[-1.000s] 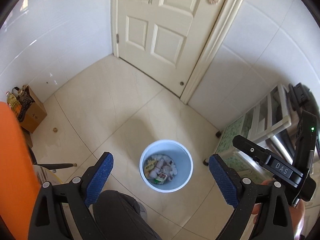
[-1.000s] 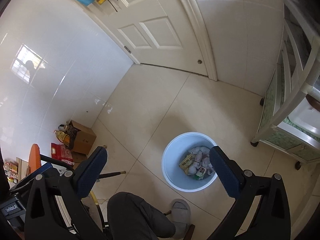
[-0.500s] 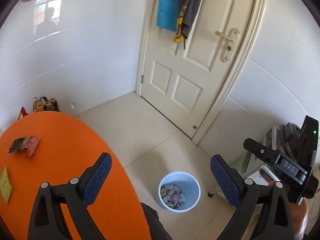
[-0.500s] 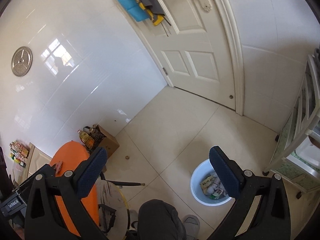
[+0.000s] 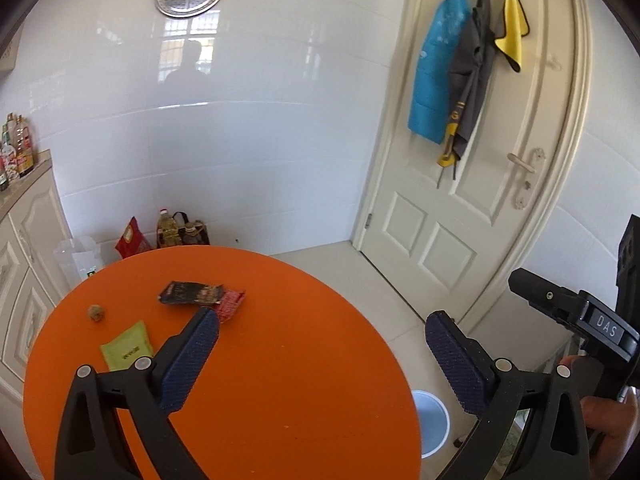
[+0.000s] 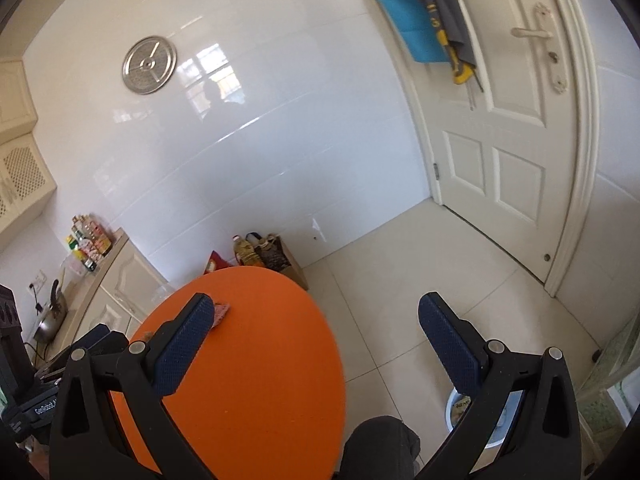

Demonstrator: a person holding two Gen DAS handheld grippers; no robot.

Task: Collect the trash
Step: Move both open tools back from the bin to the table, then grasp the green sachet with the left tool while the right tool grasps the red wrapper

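Note:
Trash lies on the far left of the round orange table (image 5: 300, 360): a dark wrapper (image 5: 190, 293), a red wrapper (image 5: 230, 306), a green packet (image 5: 127, 346) and a small brown crumpled ball (image 5: 96, 313). My left gripper (image 5: 322, 318) hovers over the table's near side; its jaws are opening and nothing is between them. My right gripper (image 6: 316, 304) is open and empty, over the table's right edge and the floor. The white bin (image 5: 432, 420) stands on the floor right of the table, with trash inside it (image 6: 460, 406), half hidden by a finger.
A white door (image 5: 460, 220) with hung cloths is at the back right. Cream cabinets (image 5: 24, 280) with bottles line the left wall. A box with an oil bottle (image 6: 256, 254) stands by the wall. A rack (image 6: 616, 380) is at the right. The person's knee (image 6: 380, 444) is below.
Both views have swung up and left from the bin on the floor to the orange table. The bin has slid to the lower right, and the table's trash has come into view.

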